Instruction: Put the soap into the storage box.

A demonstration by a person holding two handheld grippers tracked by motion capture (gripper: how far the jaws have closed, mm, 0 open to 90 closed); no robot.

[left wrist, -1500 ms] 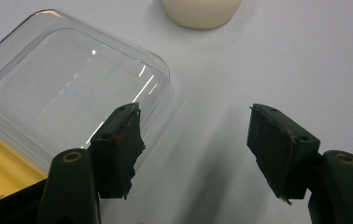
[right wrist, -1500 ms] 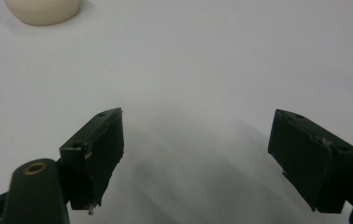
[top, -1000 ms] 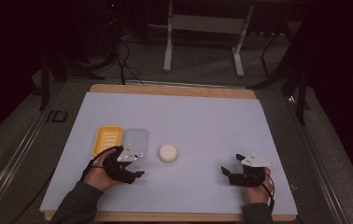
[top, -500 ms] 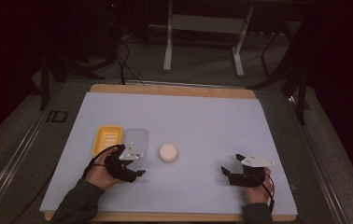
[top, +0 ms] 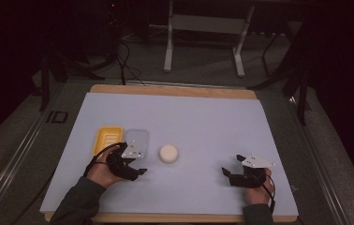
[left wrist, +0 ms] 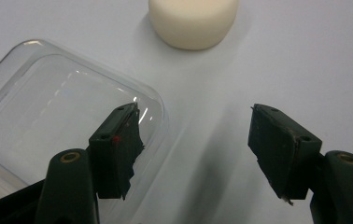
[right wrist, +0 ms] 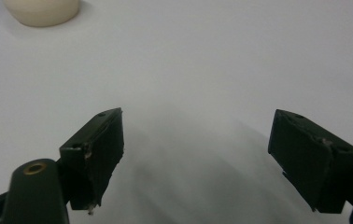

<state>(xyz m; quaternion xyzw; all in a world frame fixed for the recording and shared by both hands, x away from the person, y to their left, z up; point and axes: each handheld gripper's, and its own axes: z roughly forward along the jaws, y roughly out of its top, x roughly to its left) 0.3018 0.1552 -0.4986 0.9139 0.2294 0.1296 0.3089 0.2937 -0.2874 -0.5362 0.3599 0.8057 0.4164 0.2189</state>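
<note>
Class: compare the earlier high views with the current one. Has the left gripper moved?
No. The left gripper sits in the same spot just below the clear lid, left of the white puck.

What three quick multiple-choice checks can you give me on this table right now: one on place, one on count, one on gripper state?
1. Where is the round cream-white puck?
A. Inside the yellow rectangular tray
B. On the white table cover, right of the clear plastic lid
C. Between the right gripper's jaws

2. How many loose items lie on the cover?
A. Three
B. Five
C. One

3. How is the left gripper?
A. Shut on the lid
B. Shut on the puck
C. Open, holding nothing

Answers: 1 B, the high view shows the puck alone on the cover beside the lid. 2 A, tray, lid and puck. 3 C, the left gripper view shows the jaws wide apart with bare cover between them.
</note>
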